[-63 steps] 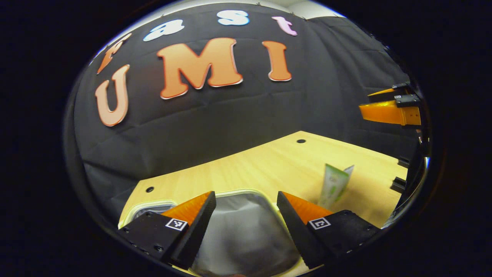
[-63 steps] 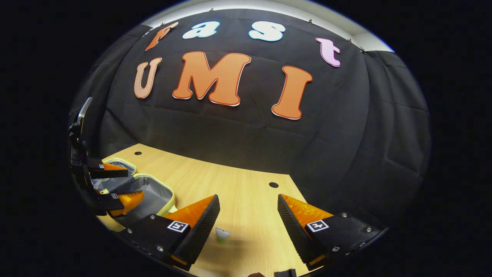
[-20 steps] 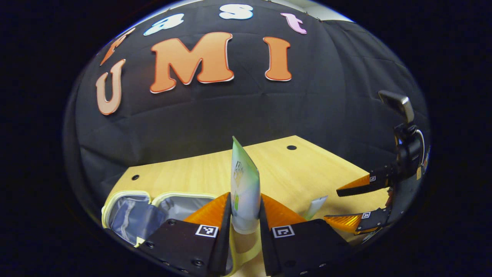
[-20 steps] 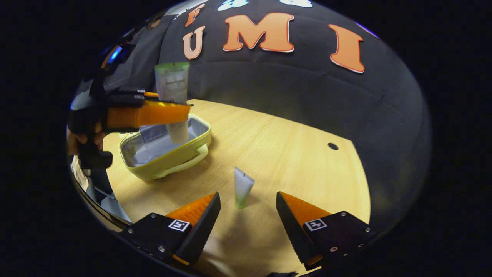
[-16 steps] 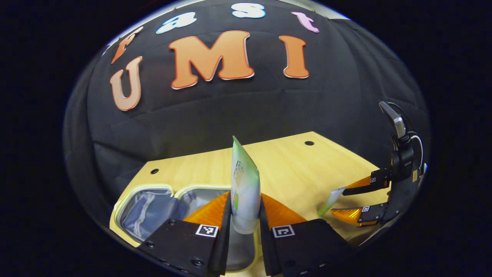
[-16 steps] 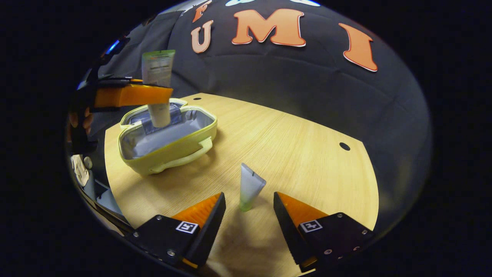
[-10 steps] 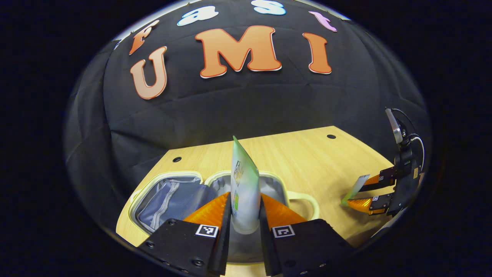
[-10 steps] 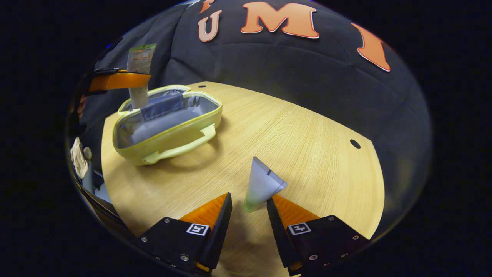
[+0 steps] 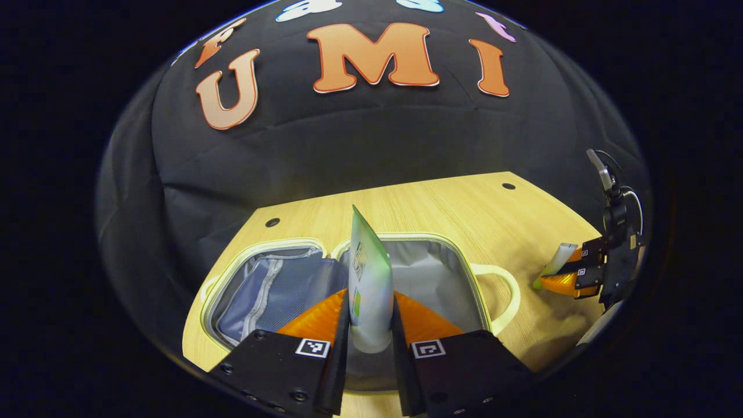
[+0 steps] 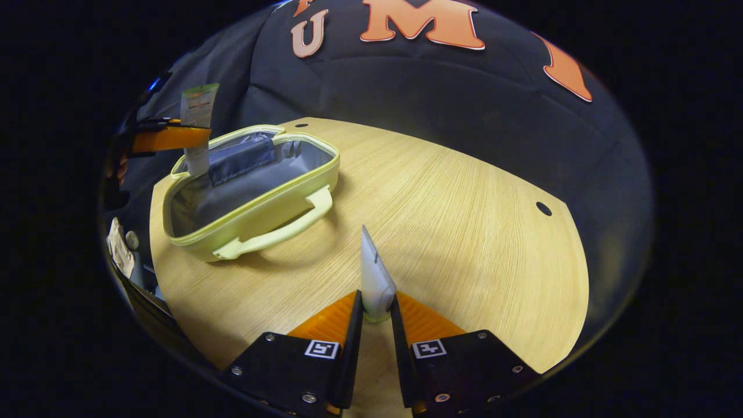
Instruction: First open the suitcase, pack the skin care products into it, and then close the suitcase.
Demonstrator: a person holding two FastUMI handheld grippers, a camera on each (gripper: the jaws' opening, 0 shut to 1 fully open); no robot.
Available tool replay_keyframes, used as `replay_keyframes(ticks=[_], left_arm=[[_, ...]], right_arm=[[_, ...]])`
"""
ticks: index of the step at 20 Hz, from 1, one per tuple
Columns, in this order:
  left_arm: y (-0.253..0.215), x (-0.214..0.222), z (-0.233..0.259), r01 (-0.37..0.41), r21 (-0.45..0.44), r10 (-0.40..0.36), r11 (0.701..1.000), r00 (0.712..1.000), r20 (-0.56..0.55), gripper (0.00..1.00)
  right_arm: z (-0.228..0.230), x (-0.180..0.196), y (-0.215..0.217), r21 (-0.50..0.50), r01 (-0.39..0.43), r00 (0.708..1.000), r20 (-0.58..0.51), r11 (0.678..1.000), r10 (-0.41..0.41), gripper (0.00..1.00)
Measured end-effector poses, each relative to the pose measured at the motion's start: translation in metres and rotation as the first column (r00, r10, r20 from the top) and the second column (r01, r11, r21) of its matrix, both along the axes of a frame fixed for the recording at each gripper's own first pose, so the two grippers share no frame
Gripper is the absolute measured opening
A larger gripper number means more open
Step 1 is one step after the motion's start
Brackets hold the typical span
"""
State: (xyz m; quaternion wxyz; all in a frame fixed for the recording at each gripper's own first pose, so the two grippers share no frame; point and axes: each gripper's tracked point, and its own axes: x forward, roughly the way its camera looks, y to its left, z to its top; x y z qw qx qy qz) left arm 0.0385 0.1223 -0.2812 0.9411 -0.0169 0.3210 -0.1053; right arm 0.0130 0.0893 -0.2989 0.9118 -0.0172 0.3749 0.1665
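Wood table (image 10: 464,220): carries the open suitcase (image 9: 464,264) at its left end.
Suitcase: lower the left gripper (image 9: 371,325) straight into the lining before its jaws, clamped on the big tube (image 9: 368,273), let go.
Right gripper (image 10: 376,316): jaws pinched on small tube (image 10: 374,278), low over table; lift clear first.
Right gripper view: suitcase handle side, big tube's height above rim.
Left gripper view: inner pocket.

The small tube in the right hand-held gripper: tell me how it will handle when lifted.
The small tube looks soft-walled, so it may dent under the right hand-held gripper. Gripped near its cap, it could pivot. Probably light, given its thin flat tail.

Wood-grain table (image 10: 464,220) (matt); suitcase (image 9: 441,273) lining cloth.
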Motion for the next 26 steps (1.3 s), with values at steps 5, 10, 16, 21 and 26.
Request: replay_keyframes(ticks=[5, 10, 16, 21, 26], left_arm=[[-0.006, -0.001, -0.023, 0.108, -0.019, -0.109, 0.994, 0.992, -0.066, 0.36], [0.004, -0.008, -0.051, 0.123, -0.022, -0.125, 0.992, 0.98, -0.157, 0.37], [0.006, -0.017, -0.072, 0.181, -0.082, -0.197, 0.98, 0.946, -0.258, 0.35], [-0.004, -0.023, -0.086, 0.199, -0.112, -0.226, 0.974, 0.912, -0.342, 0.36], [0.004, -0.023, -0.102, 0.178, -0.088, -0.198, 0.98, 0.874, -0.444, 0.37]], right_arm=[[0.041, 0.002, 0.02, 0.034, 0.018, 0.999, 0.036, 0.999, -0.019, 0.32], [0.08, 0.004, 0.059, 0.07, -0.008, 0.997, 0.071, 0.998, 0.003, 0.32], [0.111, 0.005, 0.118, 0.125, -0.083, 0.993, 0.093, 0.989, 0.072, 0.32], [0.105, 0.006, 0.155, 0.166, -0.127, 0.991, 0.055, 0.978, 0.12, 0.32], [0.102, 0.01, 0.177, 0.254, -0.101, 0.995, 0.009, 0.962, 0.102, 0.32]])
